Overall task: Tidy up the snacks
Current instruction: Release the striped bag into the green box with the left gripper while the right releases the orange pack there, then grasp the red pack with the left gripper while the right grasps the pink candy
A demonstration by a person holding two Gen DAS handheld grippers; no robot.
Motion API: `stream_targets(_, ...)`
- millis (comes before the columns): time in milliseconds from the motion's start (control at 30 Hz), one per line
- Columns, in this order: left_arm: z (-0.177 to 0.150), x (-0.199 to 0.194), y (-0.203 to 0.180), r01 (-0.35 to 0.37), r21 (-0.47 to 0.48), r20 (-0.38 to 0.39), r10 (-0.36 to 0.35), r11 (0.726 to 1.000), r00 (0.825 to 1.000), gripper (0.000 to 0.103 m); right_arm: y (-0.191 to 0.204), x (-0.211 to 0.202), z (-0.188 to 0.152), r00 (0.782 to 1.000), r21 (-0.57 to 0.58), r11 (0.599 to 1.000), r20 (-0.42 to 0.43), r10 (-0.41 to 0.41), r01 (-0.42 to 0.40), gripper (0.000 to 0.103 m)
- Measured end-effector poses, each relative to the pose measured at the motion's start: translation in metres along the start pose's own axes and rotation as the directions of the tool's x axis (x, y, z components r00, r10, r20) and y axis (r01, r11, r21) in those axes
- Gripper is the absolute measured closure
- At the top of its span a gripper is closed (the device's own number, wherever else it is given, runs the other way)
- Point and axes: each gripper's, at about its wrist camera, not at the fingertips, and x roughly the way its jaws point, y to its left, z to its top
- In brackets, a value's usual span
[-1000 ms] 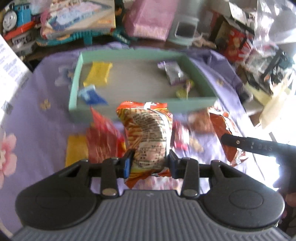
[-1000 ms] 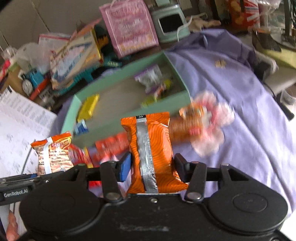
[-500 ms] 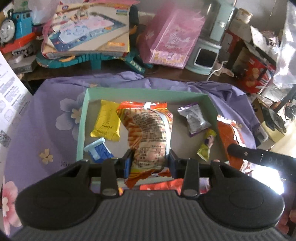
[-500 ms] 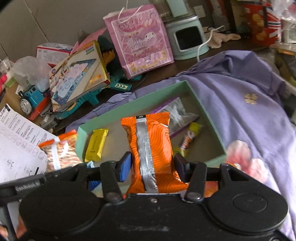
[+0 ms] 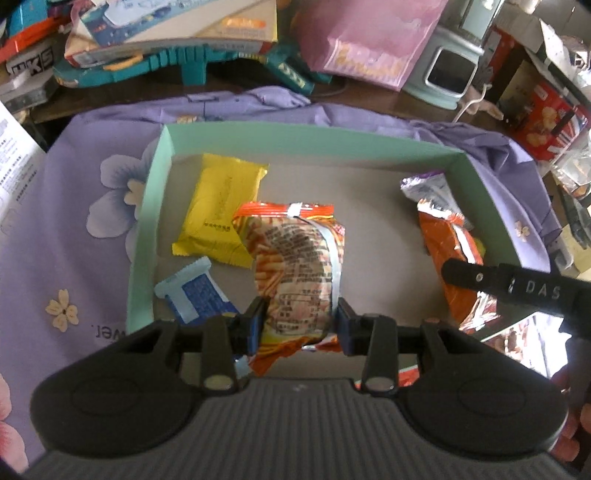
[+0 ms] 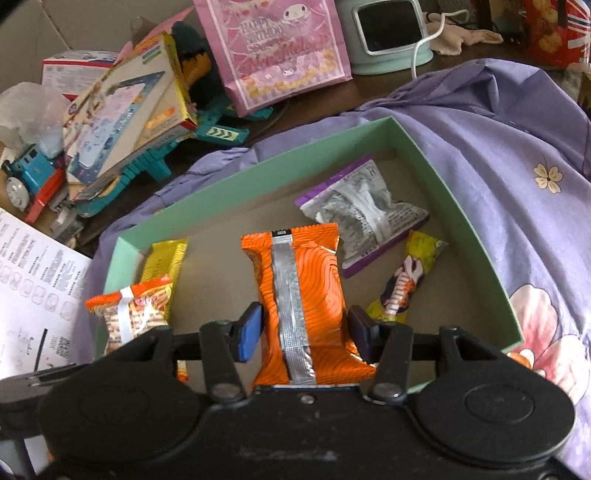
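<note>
My left gripper [image 5: 297, 325] is shut on an orange printed snack bag [image 5: 295, 258] and holds it over the middle of the green box [image 5: 147, 221]. My right gripper [image 6: 304, 332] has its pads a little apart around an orange bag with a silver seam [image 6: 299, 295], which stands between them over the box floor [image 6: 221, 266]. In the box lie a yellow packet [image 5: 218, 206], a blue and white packet [image 5: 195, 295], a silver and purple packet [image 6: 365, 214] and a small yellow candy packet [image 6: 406, 277]. The right gripper's finger [image 5: 517, 288] and its bag [image 5: 454, 251] show in the left wrist view.
The box sits on a purple flowered cloth [image 6: 517, 129]. Behind it stand a pink gift bag [image 6: 277, 48], a toy box [image 6: 129, 110], a teal toy [image 5: 184, 62], a pale green appliance [image 6: 384, 33] and a blue toy train [image 6: 26, 177]. A printed sheet [image 6: 33, 295] lies at the left.
Both grippers moved forward from the cloth in front of the box to above its inside, carrying their bags. The right gripper's pads have spread slightly off its orange bag.
</note>
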Motion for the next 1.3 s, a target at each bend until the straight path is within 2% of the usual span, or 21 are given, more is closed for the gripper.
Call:
stream_targets(33, 0.000, 0.003, -0.001, -0.010, 0.004, -0.002, 0.010, 1.000, 1.000, 0.058, -0.001, 0.000, 0.000, 1.000, 0.000, 1.000, 0.002, -0.002, 0.002, 0.048)
stream_targets(67, -0.001, 0.004, -0.002, -0.024, 0.010, 0.001, 0.024, 1.000, 1.000, 0.048, -0.002, 0.000, 0.001, 1.000, 0.003, 1.000, 0.004, -0.008, 0.008, 0.033)
stream_targets(100, -0.001, 0.005, -0.004, -0.042, 0.016, 0.005, 0.042, 0.999, 0.999, 0.017, -0.003, -0.003, 0.001, 1.000, 0.010, 1.000, 0.012, -0.006, 0.006, 0.012)
stream_targets(133, 0.000, 0.004, -0.005, -0.068, 0.019, 0.016, 0.067, 0.998, 0.998, 0.001, -0.004, -0.007, 0.000, 0.999, 0.014, 1.000, 0.032, 0.002, -0.003, 0.004)
stream_targets(167, -0.001, 0.002, -0.006, -0.099, 0.021, 0.043, 0.098, 0.995, 0.994, 0.000, -0.004, -0.011, 0.000, 0.999, 0.012, 1.000, 0.053, 0.001, -0.002, 0.000)
stream_targets(233, -0.002, -0.003, -0.008, -0.119, 0.034, 0.061, 0.117, 0.992, 0.991, 0.000, -0.002, -0.020, -0.002, 0.996, -0.014, 1.000, 0.083, -0.008, 0.009, 0.000)
stream_targets(767, -0.021, -0.056, -0.018, -0.099, 0.026, 0.092, 0.096, 0.995, 0.991, 0.000, 0.001, -0.076, -0.024, 0.990, -0.058, 0.998, 0.141, -0.030, 0.038, 0.000)
stream_targets(1033, -0.055, -0.097, -0.008, -0.103, 0.035, 0.129, 0.097, 0.994, 0.987, 0.000, 0.006, -0.113, -0.046, 0.986, -0.074, 0.997, 0.164, -0.015, 0.028, 0.000)
stream_targets(1300, -0.099, -0.113, 0.018, -0.125, 0.014, 0.109, 0.123, 0.992, 0.986, 0.000, 0.008, -0.128, -0.078, 0.990, -0.086, 0.996, 0.141, -0.006, 0.019, 0.000)
